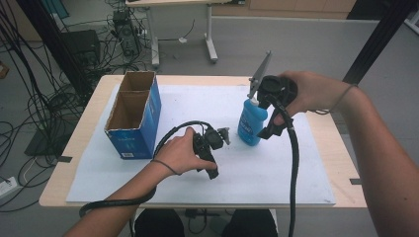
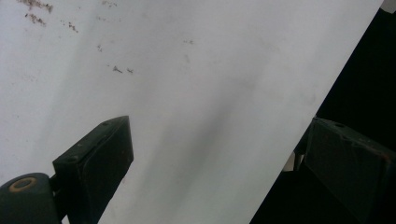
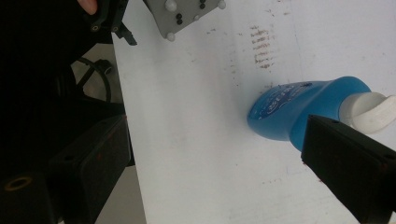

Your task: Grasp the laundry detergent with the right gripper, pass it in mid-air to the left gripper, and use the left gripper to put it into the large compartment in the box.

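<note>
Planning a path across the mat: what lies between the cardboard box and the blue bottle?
In the high view, the left gripper and the hand holding it sit between the cardboard box and the blue bottle; otherwise bare white mat.

An open blue cardboard box (image 1: pixel 133 116) stands on the white mat (image 1: pixel 197 182), far-left.

even, soft indoor light; both gripper views slightly blurred, faint shadows on the white mat-covered surface (image 2: pixel 196 93).
</note>
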Demonstrator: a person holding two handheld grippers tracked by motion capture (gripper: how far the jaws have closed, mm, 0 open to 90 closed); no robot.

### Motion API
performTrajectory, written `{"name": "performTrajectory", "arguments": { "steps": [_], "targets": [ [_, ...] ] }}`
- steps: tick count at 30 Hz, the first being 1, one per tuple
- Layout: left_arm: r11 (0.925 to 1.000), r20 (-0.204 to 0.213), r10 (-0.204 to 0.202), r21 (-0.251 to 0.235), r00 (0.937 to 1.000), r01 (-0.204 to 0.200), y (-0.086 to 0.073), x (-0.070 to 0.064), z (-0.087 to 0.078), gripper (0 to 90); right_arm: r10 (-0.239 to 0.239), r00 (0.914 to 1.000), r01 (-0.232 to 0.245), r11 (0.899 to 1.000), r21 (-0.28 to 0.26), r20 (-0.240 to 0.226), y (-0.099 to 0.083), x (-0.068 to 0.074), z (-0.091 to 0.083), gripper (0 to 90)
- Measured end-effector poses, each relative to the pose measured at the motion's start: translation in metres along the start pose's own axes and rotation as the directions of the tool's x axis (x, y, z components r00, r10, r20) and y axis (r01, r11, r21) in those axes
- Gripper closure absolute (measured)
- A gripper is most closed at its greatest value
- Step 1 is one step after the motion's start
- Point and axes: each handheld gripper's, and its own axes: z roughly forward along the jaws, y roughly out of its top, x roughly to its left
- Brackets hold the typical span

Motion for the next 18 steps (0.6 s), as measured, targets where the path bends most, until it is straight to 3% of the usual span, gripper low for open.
{"name": "performTrajectory", "arguments": {
  "steps": [18],
  "targets": [
    [1.0, 0.013, -0.001, -0.002, 0.9999, 0.002, 0.001, 0.001, -0.001, 8.0, 0.022, 0.9993, -0.022, 1.0, -0.005, 0.028, -0.005, 0.007, -0.01, 8.2]
  ]
}}
